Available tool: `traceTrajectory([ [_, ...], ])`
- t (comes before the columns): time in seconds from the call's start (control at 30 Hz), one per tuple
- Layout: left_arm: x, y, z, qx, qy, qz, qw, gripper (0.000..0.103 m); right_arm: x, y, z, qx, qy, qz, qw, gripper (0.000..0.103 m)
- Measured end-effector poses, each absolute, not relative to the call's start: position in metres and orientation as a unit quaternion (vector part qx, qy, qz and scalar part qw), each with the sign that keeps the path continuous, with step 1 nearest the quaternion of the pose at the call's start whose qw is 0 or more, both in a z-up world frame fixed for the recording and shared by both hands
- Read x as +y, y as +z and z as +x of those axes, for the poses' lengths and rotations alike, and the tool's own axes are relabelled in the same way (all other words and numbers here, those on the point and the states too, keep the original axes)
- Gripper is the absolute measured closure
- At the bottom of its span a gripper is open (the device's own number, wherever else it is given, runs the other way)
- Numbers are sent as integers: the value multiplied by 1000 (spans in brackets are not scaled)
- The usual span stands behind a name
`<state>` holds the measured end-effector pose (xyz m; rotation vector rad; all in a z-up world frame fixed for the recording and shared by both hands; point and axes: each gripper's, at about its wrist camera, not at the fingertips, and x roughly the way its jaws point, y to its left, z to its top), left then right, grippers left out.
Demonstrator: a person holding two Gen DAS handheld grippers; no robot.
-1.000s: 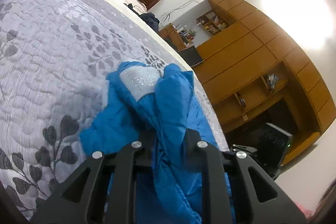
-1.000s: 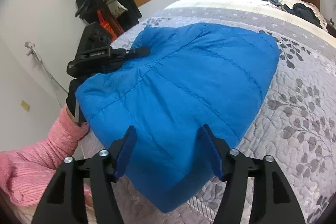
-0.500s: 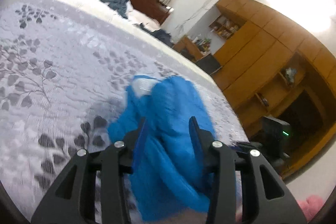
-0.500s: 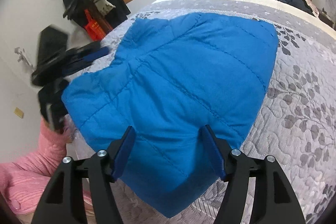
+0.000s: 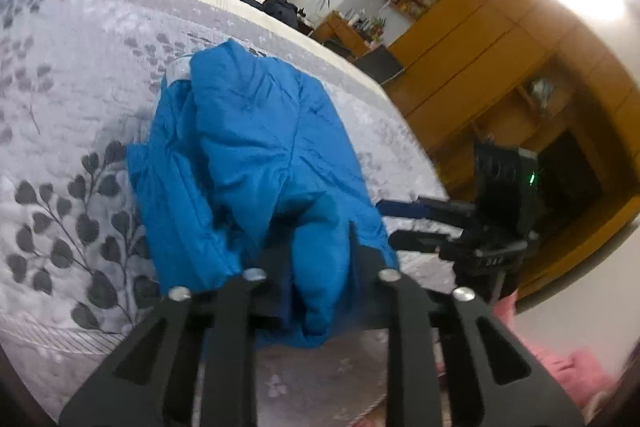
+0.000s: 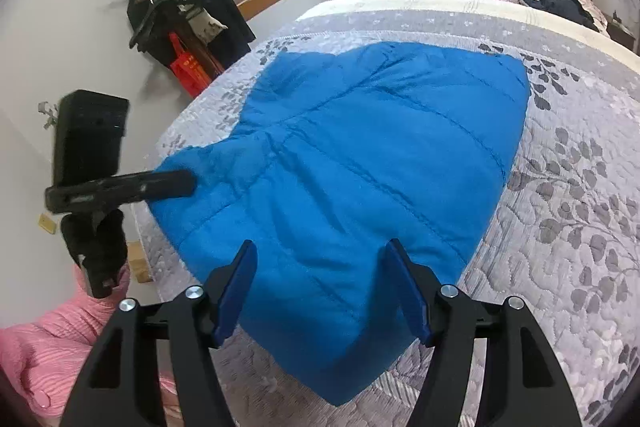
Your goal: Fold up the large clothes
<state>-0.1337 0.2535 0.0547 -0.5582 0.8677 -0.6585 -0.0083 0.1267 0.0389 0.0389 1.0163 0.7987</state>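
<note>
Jacket: bright blue quilted puffer jacket point(image 6: 372, 163) spread flat on the grey leaf-patterned quilted bedspread point(image 6: 568, 195) — near its foot edge.
Left gripper point(image 5: 316, 259): clamped on a bunched jacket fold.
Right gripper point(image 6: 328, 291): jaws spread — hovering over the hem, empty.

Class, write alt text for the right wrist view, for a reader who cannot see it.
A blue quilted jacket lies spread flat on a grey leaf-patterned bedspread, with the open right gripper hovering over its near edge. At left, the left gripper reaches the jacket's side, held by a person in a pink sleeve.
</note>
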Motion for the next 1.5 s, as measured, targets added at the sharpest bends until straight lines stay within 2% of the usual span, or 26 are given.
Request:
traceTrajectory([
  [0.2, 272, 55, -149, 372, -307, -271, 833, 93, 130, 35, -12, 478, 371, 3, 796, 36],
  [0.53, 293, -24, -142, 420, -292, -340, 789, 91, 142, 20, -9, 491, 352, -28, 796, 36],
  [0.87, 283, -19, -137, 428, -286, -330, 792, 87, 143, 19, -11, 485, 346, -31, 803, 33],
  [0.97, 283, 3, -136, 428, -279, -316, 799, 76, 130, 23, -10, 486, 353, 5, 799, 33],
  [1.0, 282, 13, -136, 421, -280, -313, 804, 64, 124, 25, -9, 487, 357, 22, 797, 34],
  [1.03, 282, 21, -137, 414, -278, -309, 810, 45, 116, 26, -7, 486, 361, 44, 795, 33],
  [1.1, 284, 42, -137, 393, -247, -287, 838, 29, 103, 29, -3, 482, 359, 70, 796, 28],
  [1.23, 280, 69, -119, 370, -225, -246, 867, 22, 74, 27, 12, 477, 360, 145, 789, 20],
  [1.5, 260, 60, -58, 421, -210, -197, 860, 22, 49, -2, 45, 491, 369, 232, 754, 13],
])
